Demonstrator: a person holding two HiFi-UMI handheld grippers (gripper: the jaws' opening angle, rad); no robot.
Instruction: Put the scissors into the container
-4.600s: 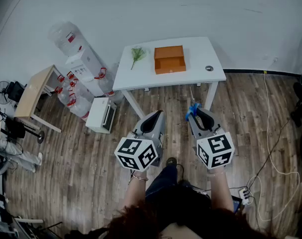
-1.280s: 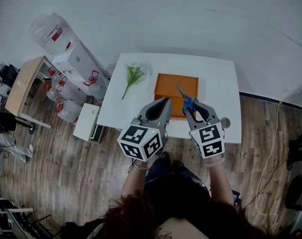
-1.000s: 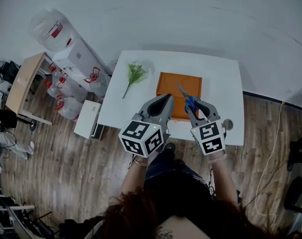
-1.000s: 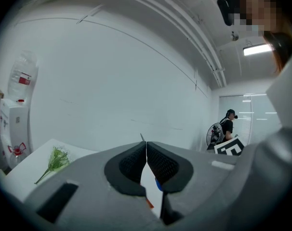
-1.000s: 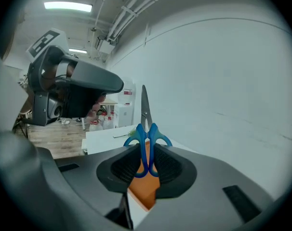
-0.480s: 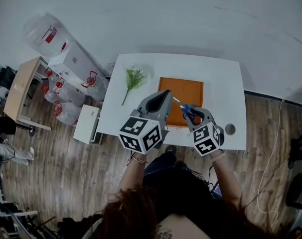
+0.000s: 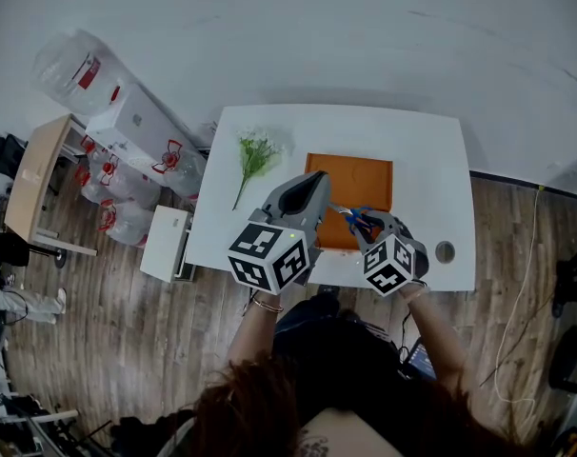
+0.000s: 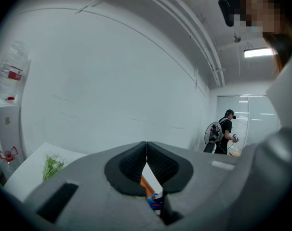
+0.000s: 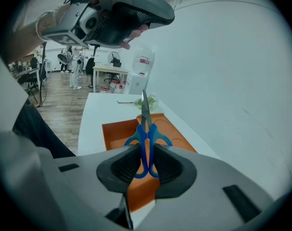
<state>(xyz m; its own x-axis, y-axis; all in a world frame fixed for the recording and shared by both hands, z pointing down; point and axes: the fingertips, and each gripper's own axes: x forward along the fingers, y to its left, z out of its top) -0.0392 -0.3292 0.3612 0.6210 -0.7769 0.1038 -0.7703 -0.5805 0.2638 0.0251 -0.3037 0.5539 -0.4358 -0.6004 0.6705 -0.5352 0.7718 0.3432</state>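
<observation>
Blue-handled scissors (image 7: 351, 219) (image 9: 145, 137) are clamped by their handles in my right gripper (image 7: 362, 227) (image 9: 146, 154), blades closed. They point left across the near part of the orange container (image 7: 360, 181) (image 9: 116, 132), an open shallow tray on the white table (image 7: 422, 160). My left gripper (image 7: 316, 183) (image 8: 146, 150) hovers over the tray's left edge, shut with nothing between its pads. Seen from the right gripper, the left gripper (image 9: 122, 14) hangs above and ahead.
A green plant sprig (image 7: 254, 150) (image 9: 147, 101) lies on the table left of the tray. A round cable hole (image 7: 445, 251) sits near the table's right front corner. Water bottles and a dispenser (image 7: 127, 122) stand left of the table, beside a small wooden table (image 7: 31, 174).
The right gripper has drawn back toward the table's near edge and turned, so the scissors now point left rather than away. The left gripper has stayed over the tray's left side.
</observation>
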